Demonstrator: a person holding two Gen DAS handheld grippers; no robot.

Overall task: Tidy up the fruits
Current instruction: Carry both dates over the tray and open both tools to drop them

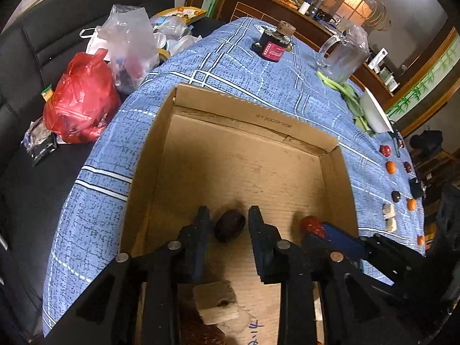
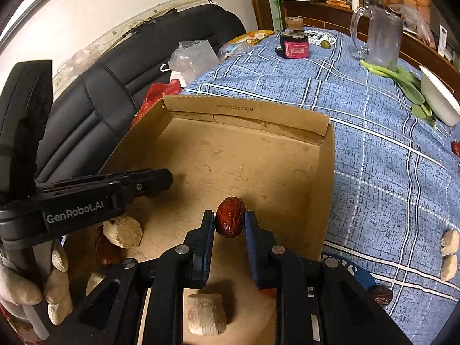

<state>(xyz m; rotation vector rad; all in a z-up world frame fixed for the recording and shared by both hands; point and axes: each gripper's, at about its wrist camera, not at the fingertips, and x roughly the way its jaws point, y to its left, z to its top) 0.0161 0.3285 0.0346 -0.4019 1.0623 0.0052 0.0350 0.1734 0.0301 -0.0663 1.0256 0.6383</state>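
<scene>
A shallow cardboard box [image 1: 253,120] lies on a blue plaid cloth; it also shows in the right wrist view [image 2: 247,109]. My left gripper [image 1: 228,218] is inside the box, its jaws apart around a dark date [image 1: 230,225] that lies on the box floor without being squeezed. My right gripper [image 2: 230,218] is shut on a glossy red date [image 2: 230,220] just above the box floor; this date and gripper also show in the left wrist view [image 1: 312,225]. Pale chunks [image 2: 205,313] and dried red pieces lie at the near end of the box.
On the cloth to the right lie small orange and dark fruits [image 1: 390,167] and pale chunks [image 2: 450,240]. Further back stand a dark jar [image 1: 273,47], a glass mug [image 2: 381,36], green vegetables and a white bowl [image 2: 440,99]. Plastic bags [image 1: 80,106] sit on a black sofa at left.
</scene>
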